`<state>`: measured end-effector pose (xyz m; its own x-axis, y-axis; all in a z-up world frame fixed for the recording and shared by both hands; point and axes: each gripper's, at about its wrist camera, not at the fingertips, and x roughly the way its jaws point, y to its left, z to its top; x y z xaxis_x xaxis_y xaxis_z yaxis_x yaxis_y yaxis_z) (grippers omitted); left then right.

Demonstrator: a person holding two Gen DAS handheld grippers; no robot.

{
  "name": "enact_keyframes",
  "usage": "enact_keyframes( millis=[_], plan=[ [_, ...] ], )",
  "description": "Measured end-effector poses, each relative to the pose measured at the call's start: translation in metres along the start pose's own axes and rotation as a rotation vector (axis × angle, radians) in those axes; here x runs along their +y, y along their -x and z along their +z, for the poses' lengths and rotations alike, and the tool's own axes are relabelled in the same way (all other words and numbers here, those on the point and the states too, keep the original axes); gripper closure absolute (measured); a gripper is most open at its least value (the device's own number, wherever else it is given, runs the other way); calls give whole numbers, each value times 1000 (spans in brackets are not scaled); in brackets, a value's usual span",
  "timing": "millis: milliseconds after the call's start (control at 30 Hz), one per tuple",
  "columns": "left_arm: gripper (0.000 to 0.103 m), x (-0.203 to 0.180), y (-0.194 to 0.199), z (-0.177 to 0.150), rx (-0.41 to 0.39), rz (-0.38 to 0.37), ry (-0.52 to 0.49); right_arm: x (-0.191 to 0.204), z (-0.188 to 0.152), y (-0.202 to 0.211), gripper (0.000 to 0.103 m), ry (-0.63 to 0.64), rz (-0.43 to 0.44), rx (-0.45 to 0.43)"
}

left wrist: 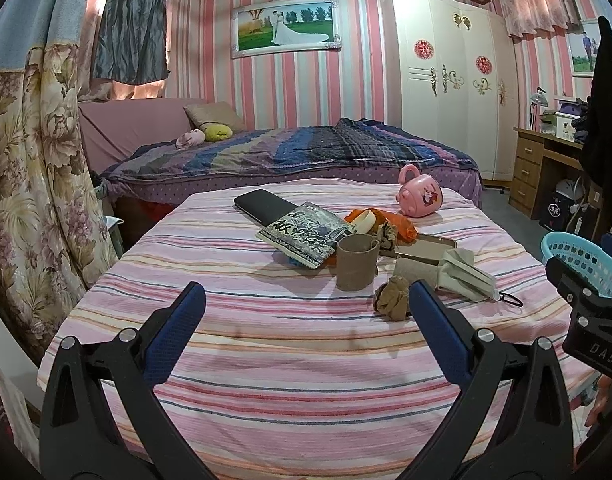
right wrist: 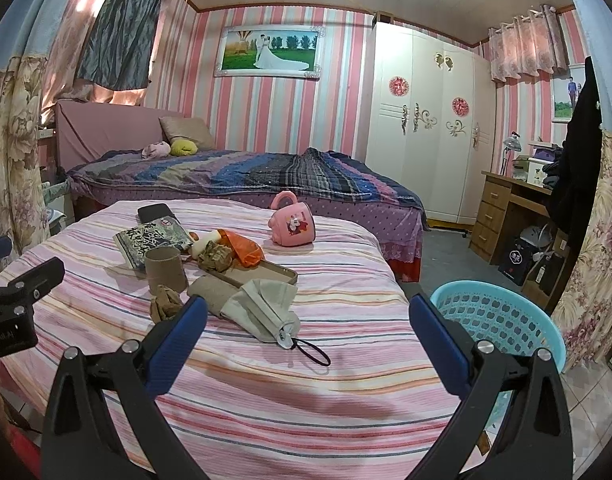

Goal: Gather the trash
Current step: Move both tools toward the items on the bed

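Trash lies in a loose group on the striped bedspread [left wrist: 266, 360], in the middle of the surface and far from both grippers. The left gripper [left wrist: 307, 300] has its fingers spread wide and holds nothing; the crumpled brown paper [left wrist: 391, 299] sits just beside its right fingertip in the left wrist view, a little farther away. The upright cardboard roll [left wrist: 357, 262] stands beyond that, between the two fingers in the picture. The right gripper [right wrist: 307, 312] is also spread wide and empty. Between its fingers, on the bedspread, lies the grey face mask [right wrist: 262, 312] with a black ear loop near it. A second roll [right wrist: 212, 291] lies on its side, touching the mask on the left. Farther away are an orange plastic bag [right wrist: 246, 250], a flat tin tray [right wrist: 282, 274], a pink mug [right wrist: 292, 228] on its side and a dark book [left wrist: 304, 236] with large Chinese characters on the cover, which I cannot read surely. The blue basket [right wrist: 505, 320] stands on the floor at the right of the bed. On the right gripper's body, in the left wrist view, the letters "DAS" can be read.
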<state>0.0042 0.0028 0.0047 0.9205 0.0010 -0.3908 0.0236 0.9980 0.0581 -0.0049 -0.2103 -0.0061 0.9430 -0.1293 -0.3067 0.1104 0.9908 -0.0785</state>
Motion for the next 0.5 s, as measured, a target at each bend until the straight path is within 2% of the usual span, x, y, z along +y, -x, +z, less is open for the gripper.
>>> enact_keyframes(
  millis=[200,500],
  plan=[
    [5,2,-2,-1,5,-8,27,-1,0,-1,4,0,0,0],
    [5,0,-5,-3,16,-4,17,0,0,-1,4,0,0,1]
  ],
)
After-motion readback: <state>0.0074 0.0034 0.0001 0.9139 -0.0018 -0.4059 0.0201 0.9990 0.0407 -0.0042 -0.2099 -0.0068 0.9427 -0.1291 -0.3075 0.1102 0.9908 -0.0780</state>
